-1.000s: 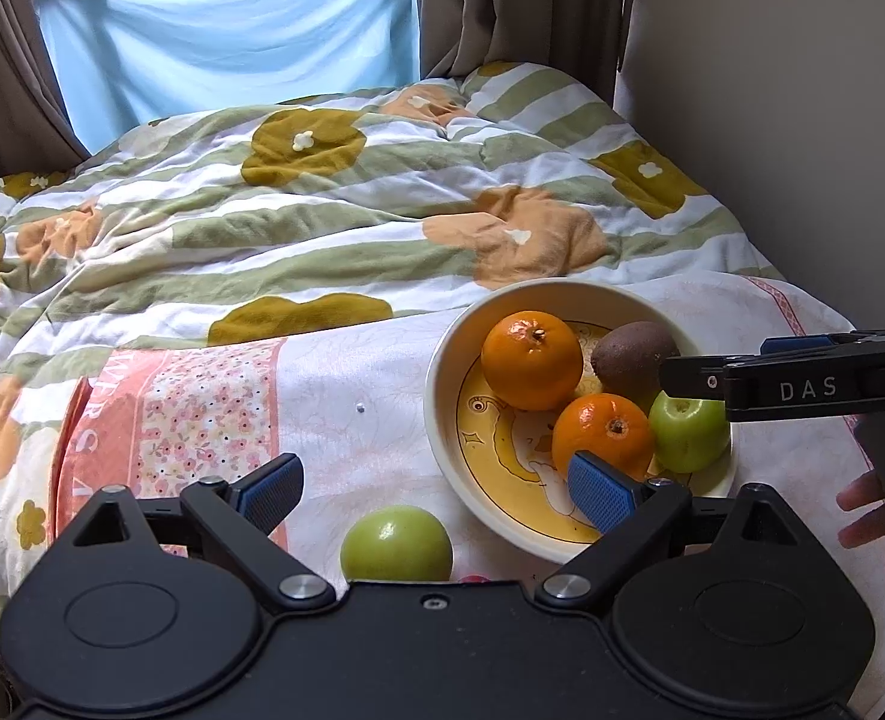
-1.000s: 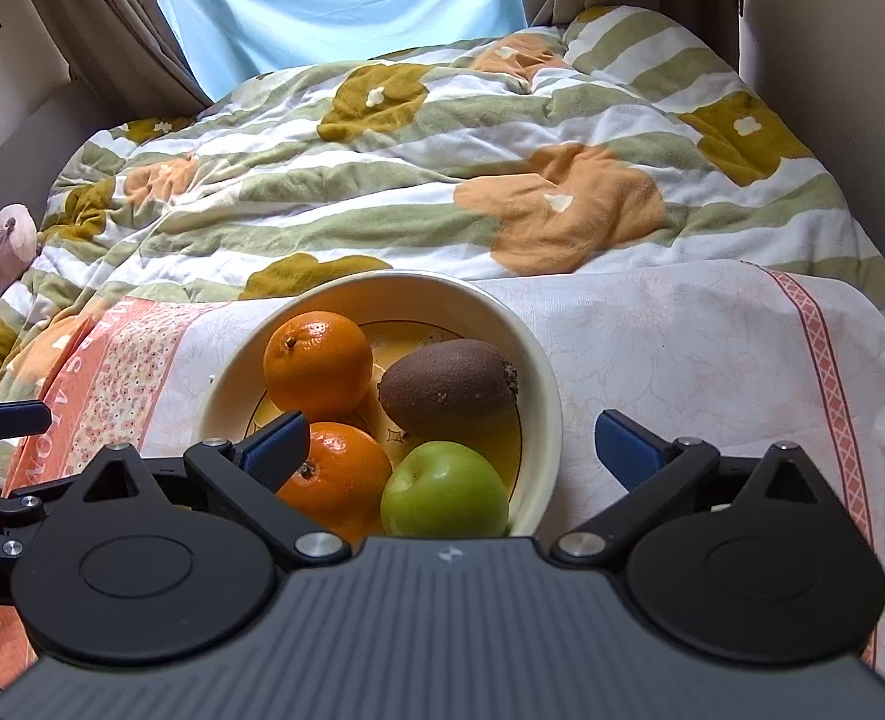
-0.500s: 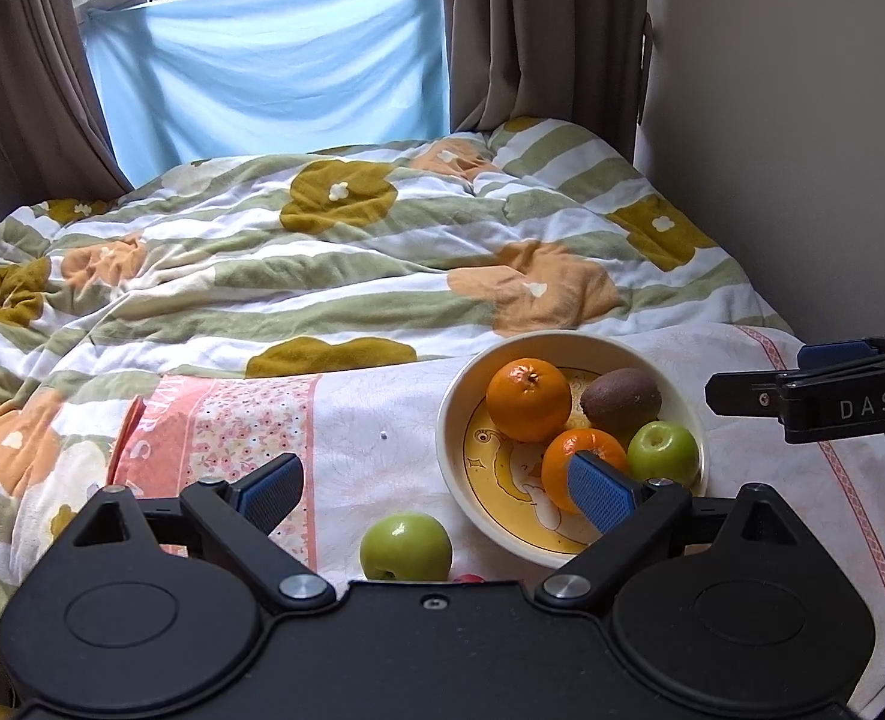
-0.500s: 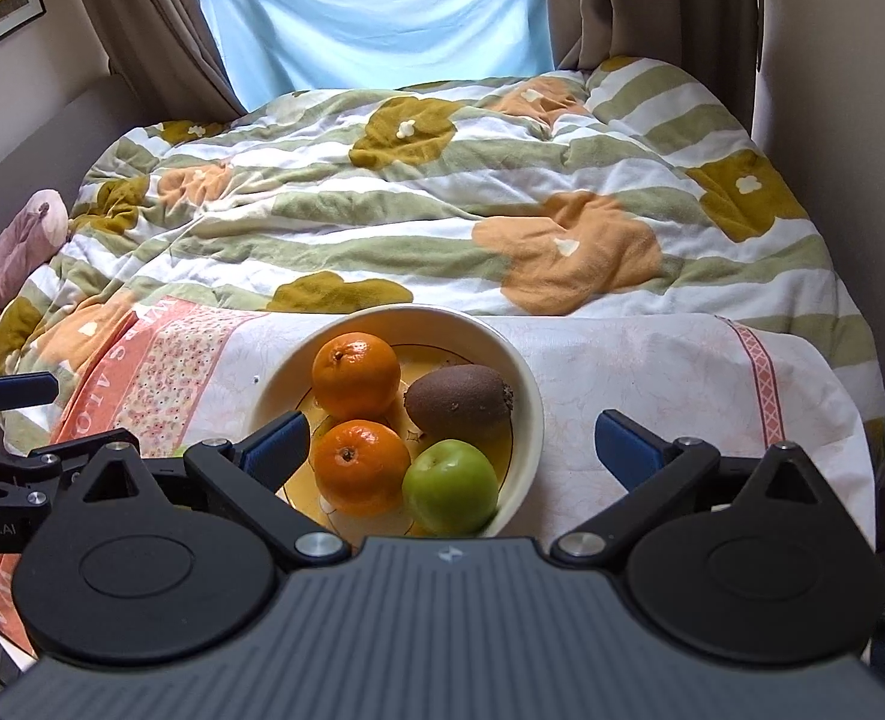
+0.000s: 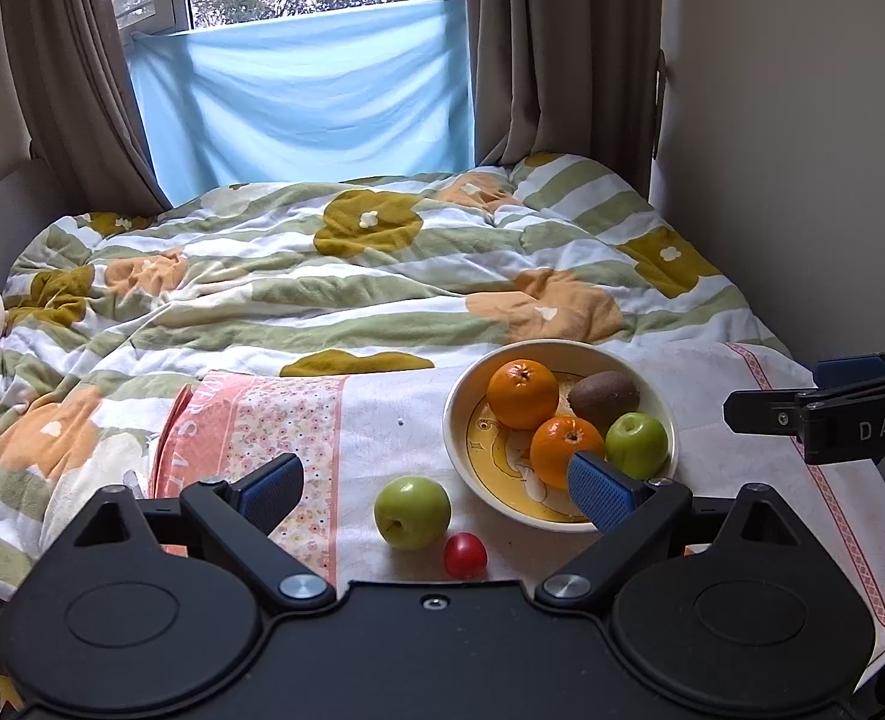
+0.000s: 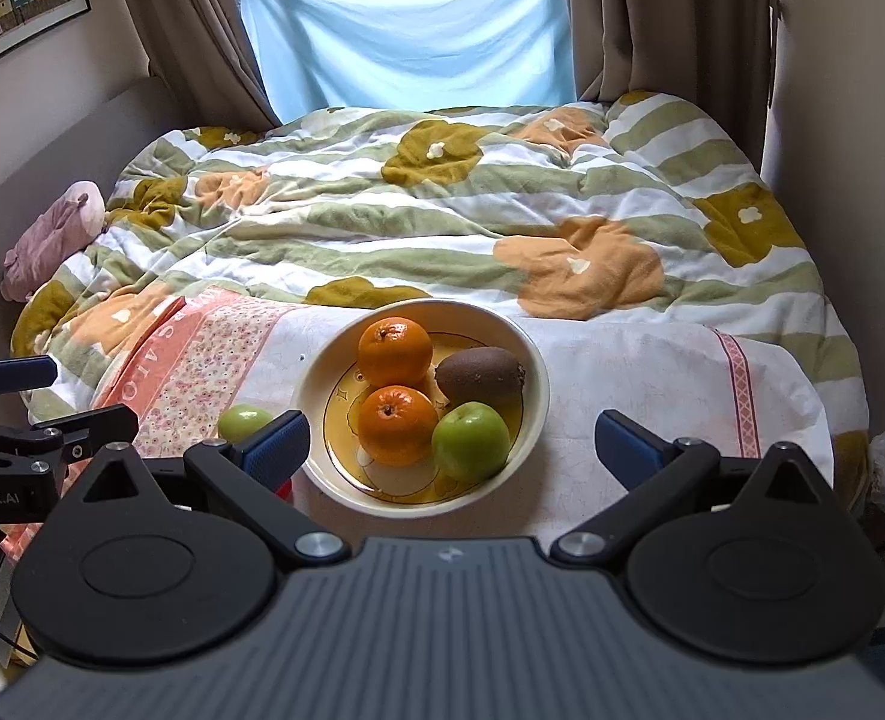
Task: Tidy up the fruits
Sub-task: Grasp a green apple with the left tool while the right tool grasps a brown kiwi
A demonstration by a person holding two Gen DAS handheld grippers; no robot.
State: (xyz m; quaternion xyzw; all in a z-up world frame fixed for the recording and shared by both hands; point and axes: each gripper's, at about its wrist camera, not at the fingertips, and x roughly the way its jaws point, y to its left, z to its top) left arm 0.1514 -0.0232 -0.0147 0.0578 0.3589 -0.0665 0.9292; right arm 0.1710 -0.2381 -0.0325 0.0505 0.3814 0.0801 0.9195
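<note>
A cream bowl (image 5: 460, 420) (image 6: 532, 360) on a white cloth holds two oranges (image 5: 523, 394) (image 6: 394, 351), a kiwi (image 5: 603, 394) (image 6: 479, 374) and a green apple (image 5: 636, 444) (image 6: 471, 441). A second green apple (image 5: 412, 511) (image 6: 244, 421) and a small red fruit (image 5: 465, 555) lie on the cloth left of the bowl. My left gripper (image 5: 436, 489) is open and empty, above and short of the loose apple. My right gripper (image 6: 451, 444) is open and empty, short of the bowl.
The cloth (image 5: 382, 420) lies on a bed with a flowered, striped duvet (image 5: 352, 264). A wall (image 5: 802, 120) runs along the right side. Curtains and a window (image 5: 298, 0) stand at the far end. A pink soft toy (image 6: 52, 234) lies at the left.
Both grippers have pulled back and up from the bowl, so more of the bed and window shows. The small red fruit has come into the left wrist view. The fruits have not moved.
</note>
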